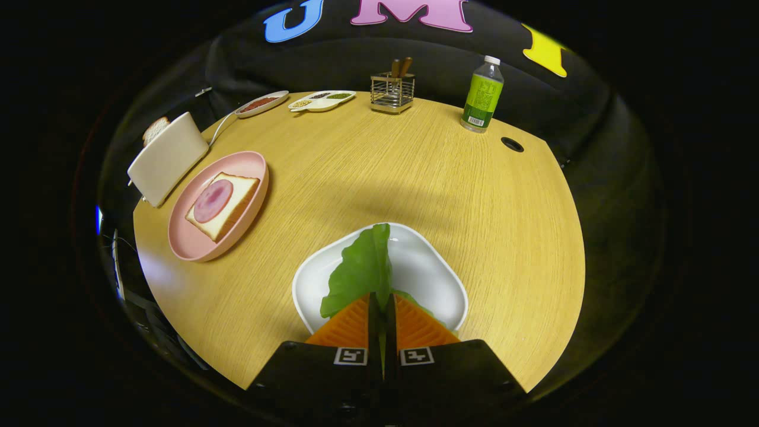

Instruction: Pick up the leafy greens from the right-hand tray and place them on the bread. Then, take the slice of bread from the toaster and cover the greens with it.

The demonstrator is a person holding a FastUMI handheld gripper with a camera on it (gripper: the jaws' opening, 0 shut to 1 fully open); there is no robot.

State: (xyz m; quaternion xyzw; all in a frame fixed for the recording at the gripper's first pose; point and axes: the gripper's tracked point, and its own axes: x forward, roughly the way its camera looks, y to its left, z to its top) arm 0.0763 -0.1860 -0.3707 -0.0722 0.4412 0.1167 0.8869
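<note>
The gripper (382, 308) is pinched shut on the lettuce leaf (362, 270) over the white tray (436, 270), a light, floppy, easily torn thing best held near its stem, well apart from the bread (237, 204) on the pink plate (190, 243)

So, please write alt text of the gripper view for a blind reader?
The gripper is shut on a green lettuce leaf over a white rounded tray on a wooden table. Beyond, a pink plate holds a bread slice topped with ham, beside a white toaster.
</note>
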